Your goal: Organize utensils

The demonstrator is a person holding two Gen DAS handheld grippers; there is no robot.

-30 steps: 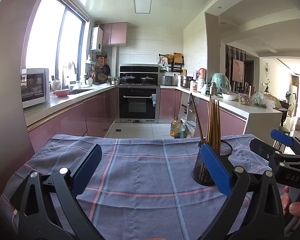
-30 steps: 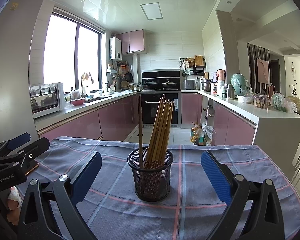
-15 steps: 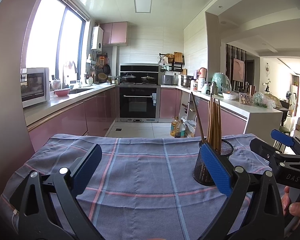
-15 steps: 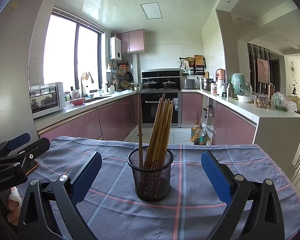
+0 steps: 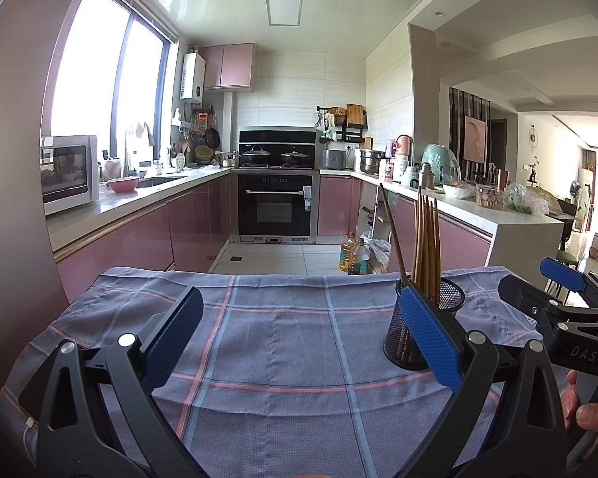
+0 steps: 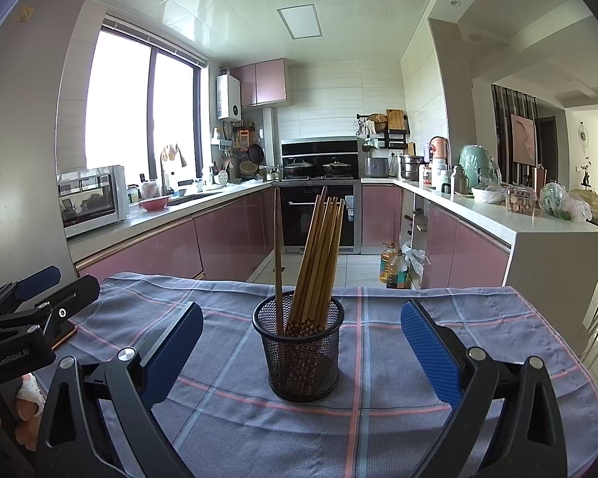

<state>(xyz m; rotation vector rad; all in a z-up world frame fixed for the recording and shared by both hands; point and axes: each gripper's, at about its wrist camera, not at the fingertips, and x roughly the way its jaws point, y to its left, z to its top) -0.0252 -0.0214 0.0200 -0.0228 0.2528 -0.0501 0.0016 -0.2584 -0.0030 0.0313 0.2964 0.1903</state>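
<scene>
Nothing shifts since earlier: left gripper (image 5: 301, 336) and right gripper (image 6: 301, 352) stay spread apart, empty; chopsticks (image 6: 315, 263) remain in the mesh holder (image 6: 299, 352).

Very little shifts over this last second. From the left gripper (image 5: 301, 336), the view creeps a touch: the mesh holder (image 5: 421, 323) with its chopsticks (image 5: 425, 239) sits slightly lower and a hair further right than before, and the far edge of the checked cloth (image 5: 283, 330) drops a little too. From the right gripper (image 6: 301, 352), the holder (image 6: 299, 345) drifts only marginally.
</scene>
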